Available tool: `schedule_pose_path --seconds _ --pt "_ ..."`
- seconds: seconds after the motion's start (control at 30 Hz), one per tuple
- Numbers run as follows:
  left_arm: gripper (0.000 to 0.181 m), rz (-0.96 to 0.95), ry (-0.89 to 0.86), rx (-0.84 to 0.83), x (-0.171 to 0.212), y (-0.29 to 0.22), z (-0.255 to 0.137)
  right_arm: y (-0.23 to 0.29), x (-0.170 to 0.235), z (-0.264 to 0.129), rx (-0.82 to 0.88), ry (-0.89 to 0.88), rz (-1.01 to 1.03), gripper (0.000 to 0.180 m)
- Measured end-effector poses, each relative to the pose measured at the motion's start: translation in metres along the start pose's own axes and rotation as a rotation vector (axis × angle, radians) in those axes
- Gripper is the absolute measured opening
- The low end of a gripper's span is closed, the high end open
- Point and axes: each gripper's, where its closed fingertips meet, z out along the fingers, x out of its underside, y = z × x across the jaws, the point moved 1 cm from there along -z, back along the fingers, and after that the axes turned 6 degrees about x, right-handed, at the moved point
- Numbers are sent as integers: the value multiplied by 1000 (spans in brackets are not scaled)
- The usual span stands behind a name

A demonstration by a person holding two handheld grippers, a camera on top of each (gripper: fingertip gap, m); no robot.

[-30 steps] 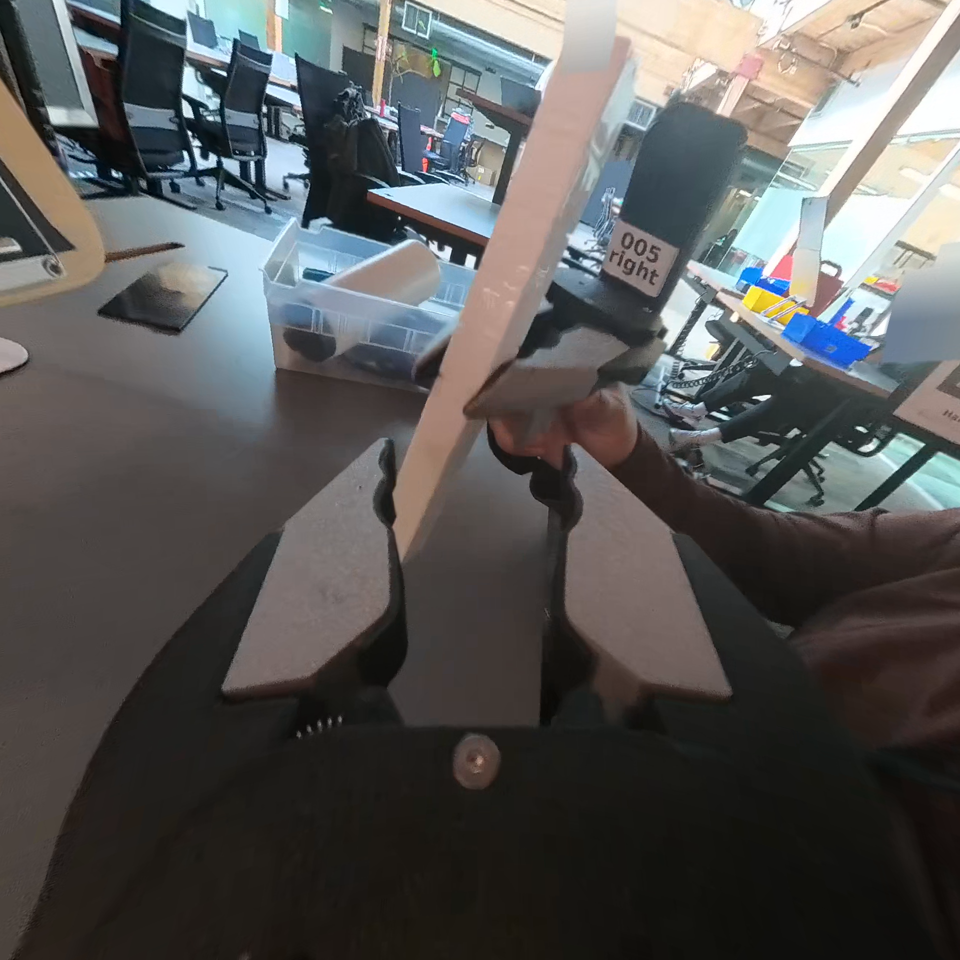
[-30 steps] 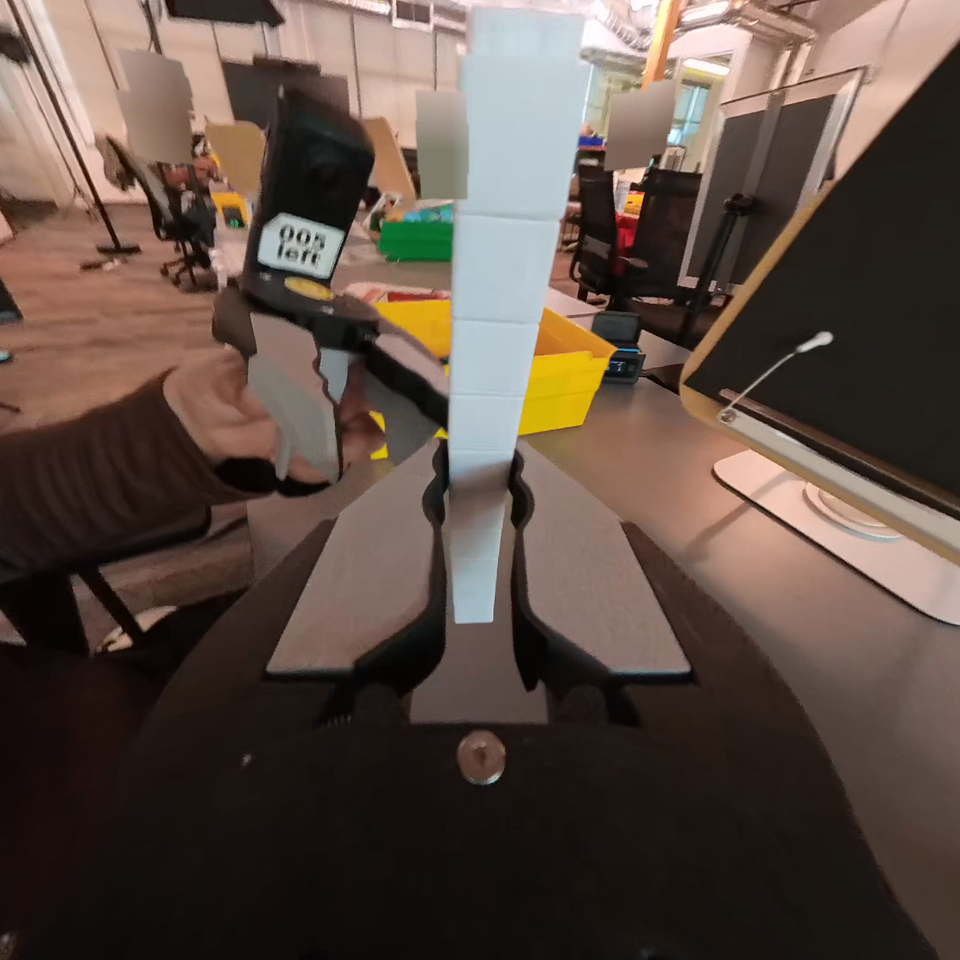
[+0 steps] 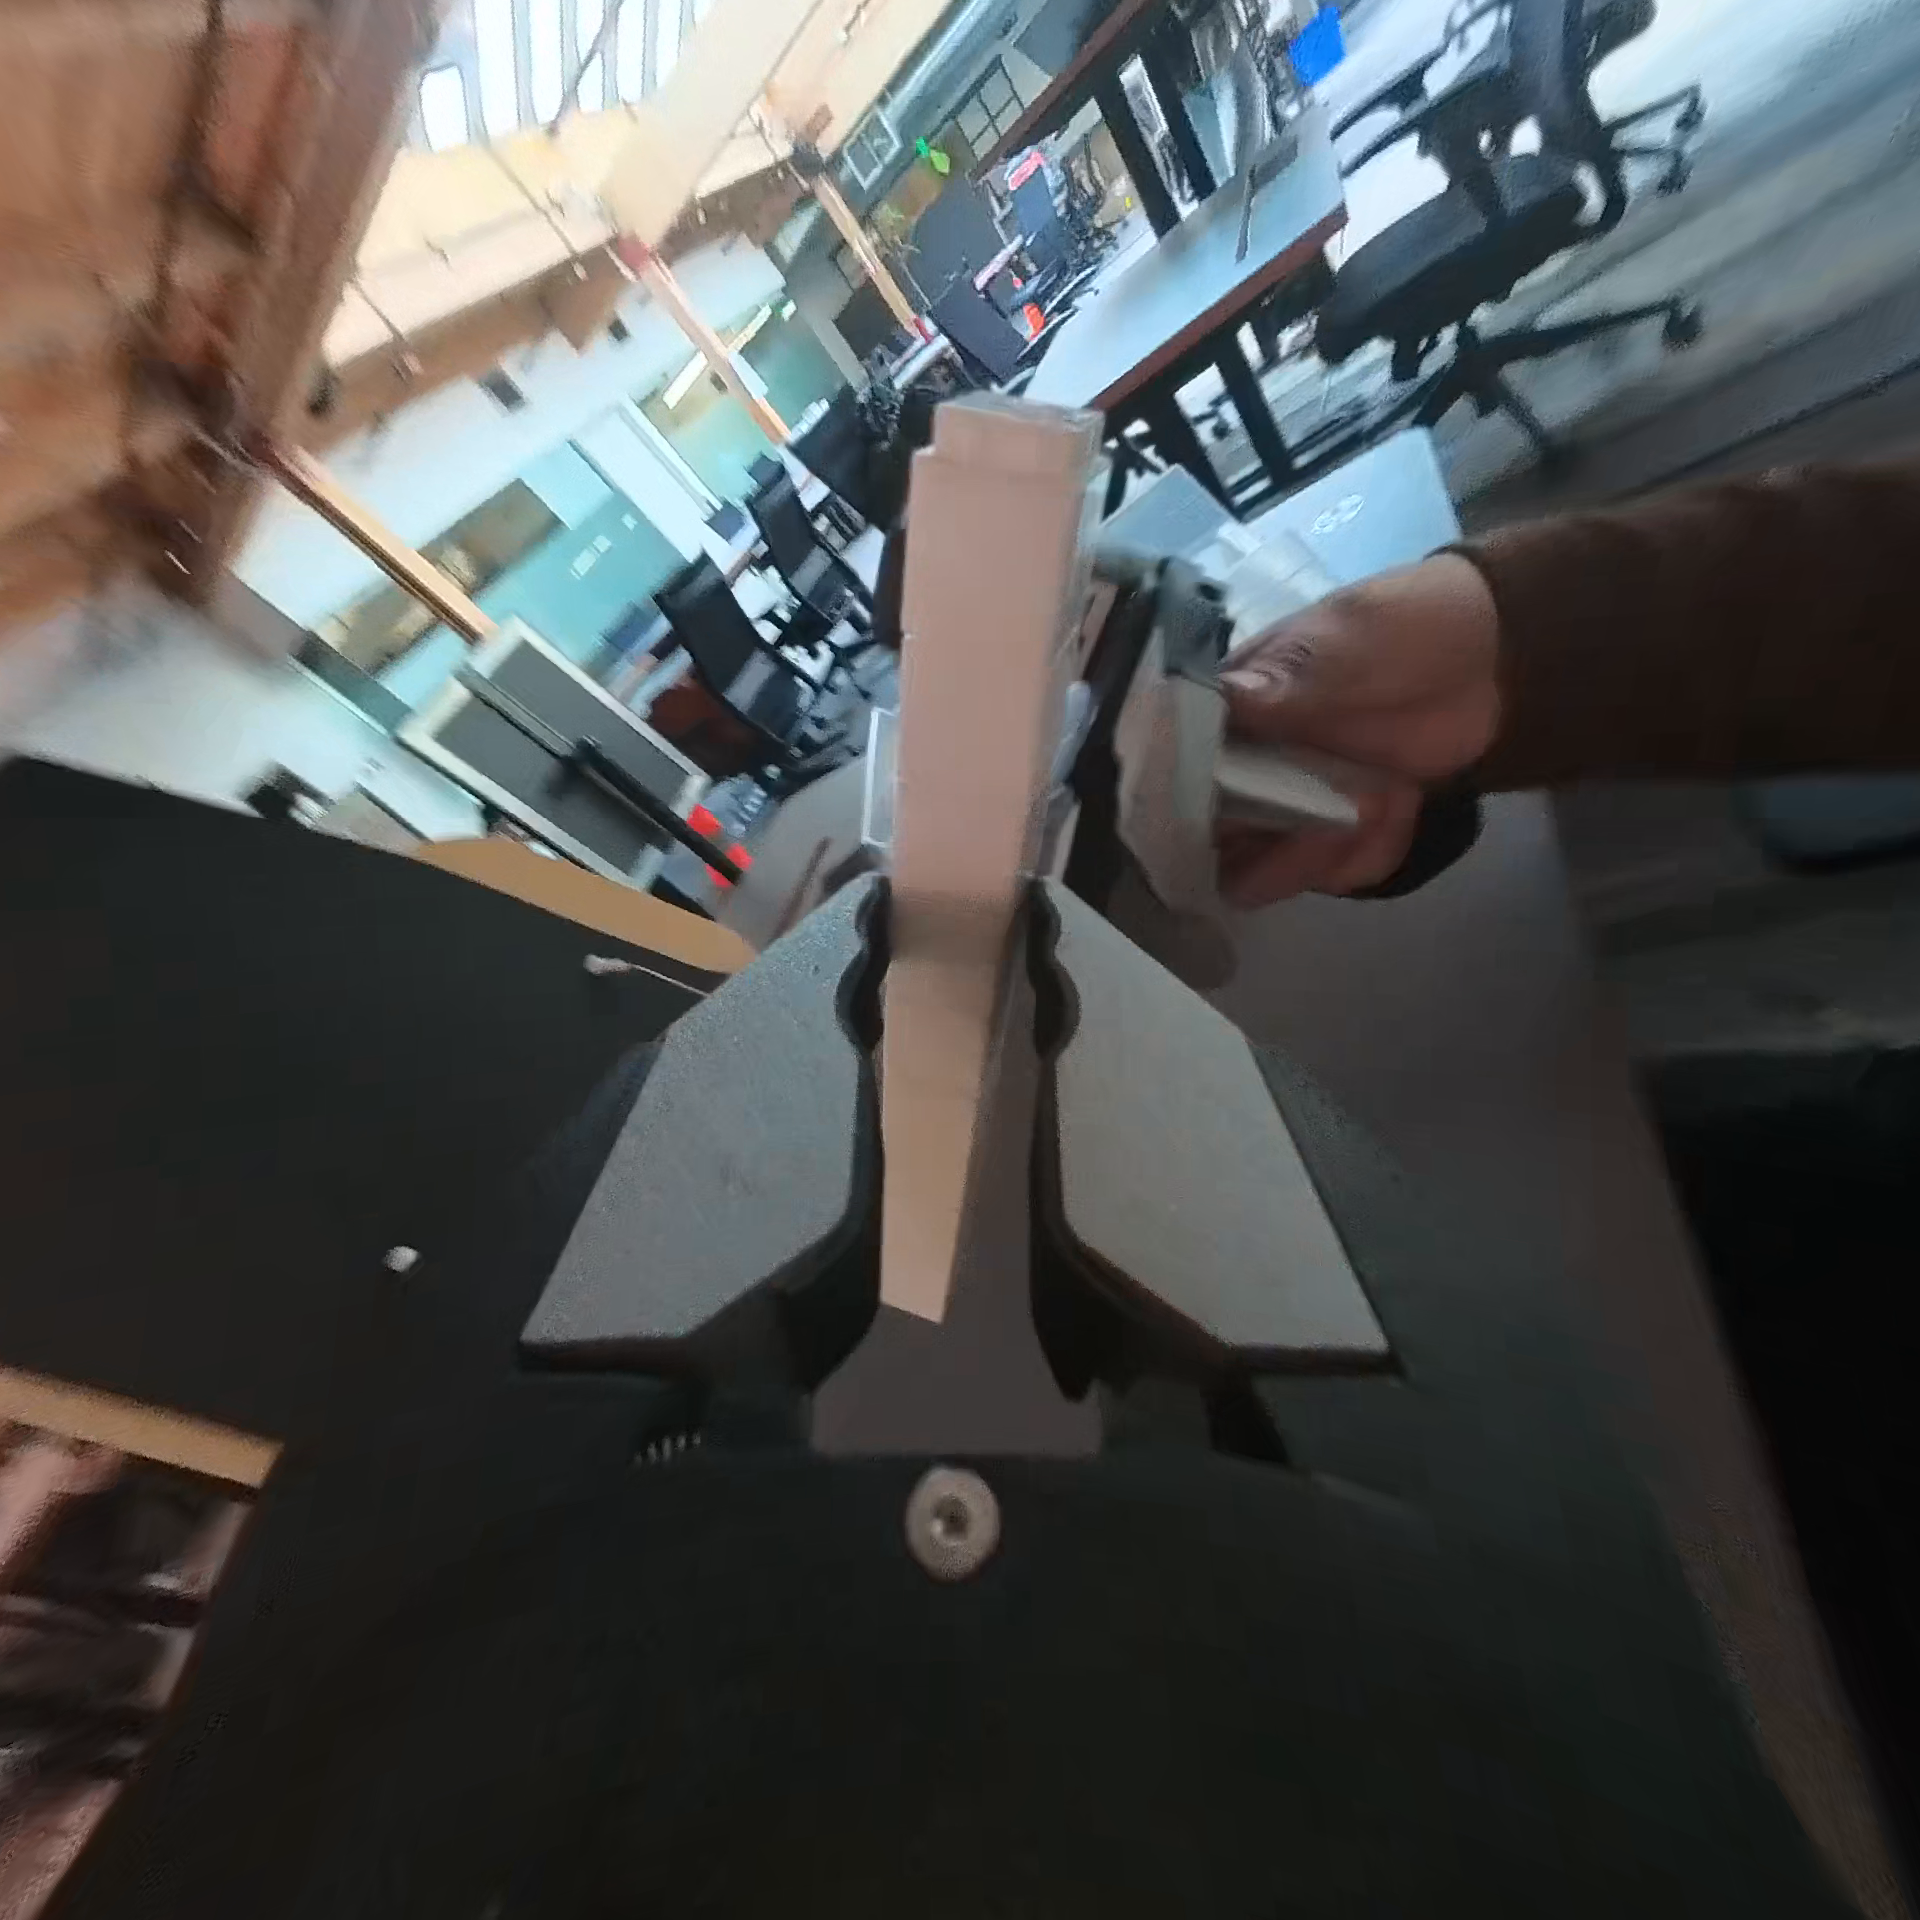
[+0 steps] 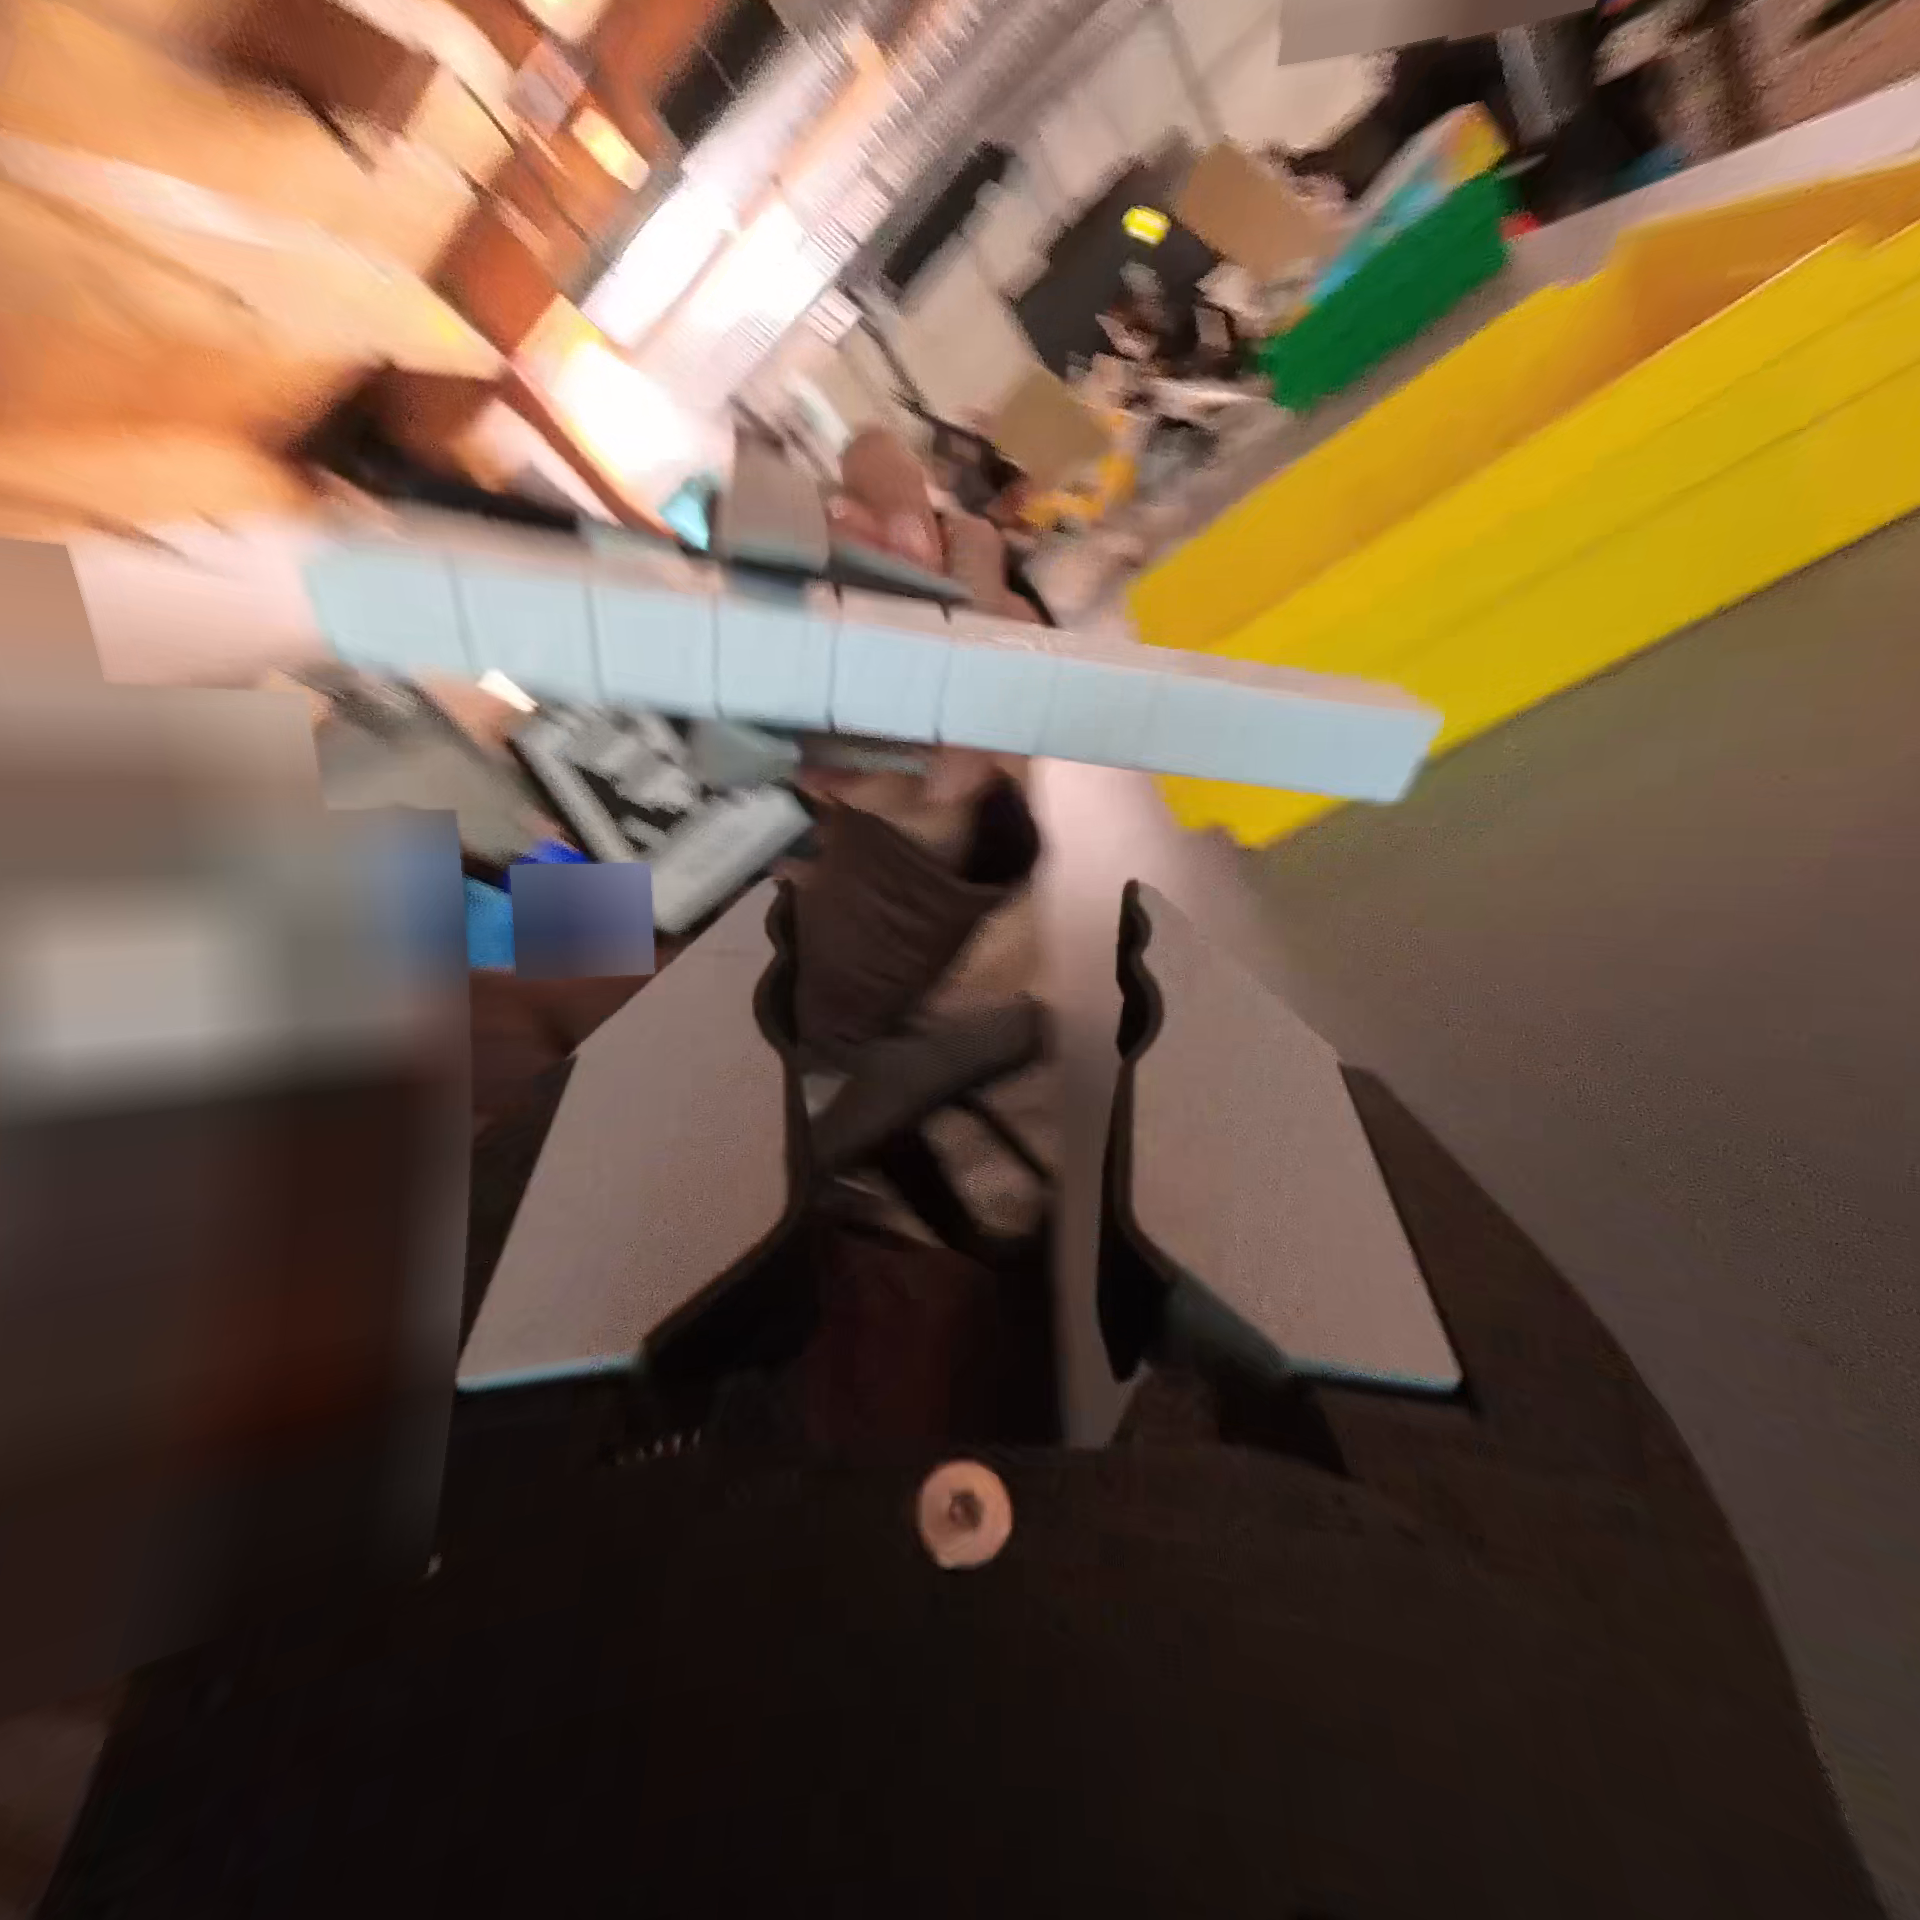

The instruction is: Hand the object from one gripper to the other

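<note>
While the left claw (image 3: pixel 951 914) clamps the white segmented bar (image 3: pixel 977 727) near its lower end, the right claw (image 4: pixel 951 914) gapes empty beside a yellow bin (image 4: pixel 1558 499).

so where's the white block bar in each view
Left wrist view: the white block bar stands upright at centre, clamped between the left gripper fingers.
Right wrist view: it lies almost level across the upper middle, beyond the open, empty right gripper.
Shared landmark: the brown sleeve, right in the left view, centre in the right view.
</note>
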Motion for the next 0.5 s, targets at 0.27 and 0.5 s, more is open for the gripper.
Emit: schedule_pose_path --seconds 0.27,0.5 --pt "22 352 -15 -47 -8 -26 -8 0 -6 21 -383 -133 518 57" --pt "22 531 72 18 10 -62 6 3 3 40 -453 -118 607 44"
